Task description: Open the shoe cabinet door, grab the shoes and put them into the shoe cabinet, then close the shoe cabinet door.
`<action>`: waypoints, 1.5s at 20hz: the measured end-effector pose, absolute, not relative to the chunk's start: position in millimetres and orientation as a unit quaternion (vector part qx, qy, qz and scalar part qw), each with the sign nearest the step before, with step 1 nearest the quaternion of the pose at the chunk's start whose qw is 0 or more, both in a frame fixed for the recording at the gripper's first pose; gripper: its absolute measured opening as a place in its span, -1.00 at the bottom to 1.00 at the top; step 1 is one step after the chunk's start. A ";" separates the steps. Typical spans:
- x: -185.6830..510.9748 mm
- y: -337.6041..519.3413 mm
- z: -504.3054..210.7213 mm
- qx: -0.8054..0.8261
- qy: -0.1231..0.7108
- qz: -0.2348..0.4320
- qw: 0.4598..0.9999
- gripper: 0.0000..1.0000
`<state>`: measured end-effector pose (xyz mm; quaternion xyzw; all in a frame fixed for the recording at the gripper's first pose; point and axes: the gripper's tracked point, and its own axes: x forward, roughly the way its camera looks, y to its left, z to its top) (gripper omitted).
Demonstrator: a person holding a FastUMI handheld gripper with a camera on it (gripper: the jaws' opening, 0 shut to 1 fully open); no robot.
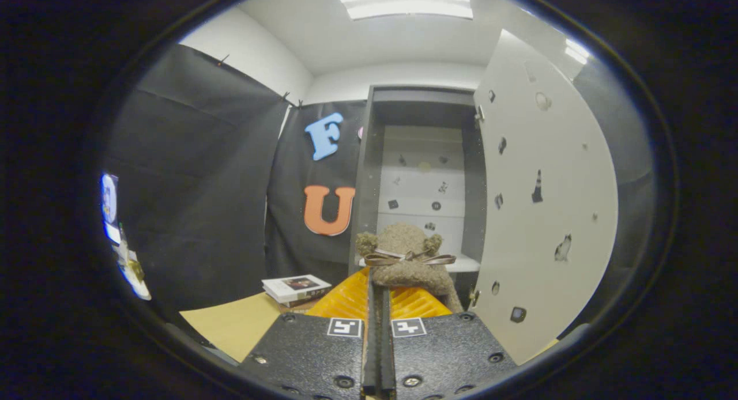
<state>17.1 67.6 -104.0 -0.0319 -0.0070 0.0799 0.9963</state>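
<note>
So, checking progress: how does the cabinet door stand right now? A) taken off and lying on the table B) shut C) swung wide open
C: the white door hangs swung out beside the cabinet, whose shelves show beyond the slipper gripped in the shut tool.

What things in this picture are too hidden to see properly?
- Gripper view: the gripper pinches the fuzzy brown shoe with a ribbon bow, so its lower part is hidden.
- The dark shoe cabinet: floor hidden behind the shoe.
- The stickers on the white open door: too small.
</note>
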 end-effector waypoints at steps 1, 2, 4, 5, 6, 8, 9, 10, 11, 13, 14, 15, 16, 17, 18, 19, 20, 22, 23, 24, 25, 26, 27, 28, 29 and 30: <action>17.7 65.6 -81.3 -0.035 -0.021 0.077 0.996 -0.89; 17.9 66.2 -66.7 -0.036 -0.028 0.077 0.996 -0.89; 22.2 68.2 -39.0 -0.034 -0.030 0.084 0.995 -0.89; 26.4 68.3 -26.8 -0.035 -0.027 0.088 0.995 -0.88; 32.1 67.0 -15.4 -0.039 -0.023 0.089 0.995 -0.89; 48.6 62.1 8.0 -0.046 -0.020 0.084 0.995 -0.89; 58.8 58.2 18.5 -0.052 -0.021 0.078 0.995 -0.89; 70.0 55.1 25.6 -0.056 -0.021 0.072 0.996 -0.88; 79.3 50.7 31.6 -0.063 -0.019 0.065 0.996 -0.89; 100.8 44.9 39.7 -0.070 -0.011 0.053 0.996 -0.88; 113.2 42.4 43.4 -0.070 -0.004 0.050 0.996 -0.89; 122.8 41.0 46.1 -0.068 0.001 0.048 0.997 -0.89; 136.4 39.2 48.6 -0.066 0.004 0.047 0.997 -0.89; 149.7 36.9 51.5 -0.064 0.004 0.046 0.997 -0.89; 164.8 34.1 52.1 -0.063 0.005 0.042 0.997 -0.88; 180.1 30.4 50.3 -0.062 0.009 0.037 0.997 -0.89; 195.5 28.4 47.1 -0.062 0.013 0.033 0.997 -0.89; 227.0 25.6 39.7 -0.067 0.023 0.033 0.997 -0.88; 242.3 25.2 35.2 -0.072 0.029 0.033 0.996 -0.88; 258.0 24.1 28.7 -0.074 0.037 0.032 0.996 -0.88; 272.1 24.0 19.8 -0.077 0.051 0.032 0.995 -0.88; 284.9 24.8 10.4 -0.081 0.063 0.036 0.994 -0.88; 297.7 24.7 2.2 -0.089 0.073 0.039 0.993 -0.89; 309.6 22.4 -5.7 -0.094 0.082 0.038 0.992 -0.89; 320.3 20.4 -14.3 -0.096 0.088 0.033 0.991 -0.89; 333.2 19.2 -22.6 -0.097 0.093 0.029 0.991 -0.89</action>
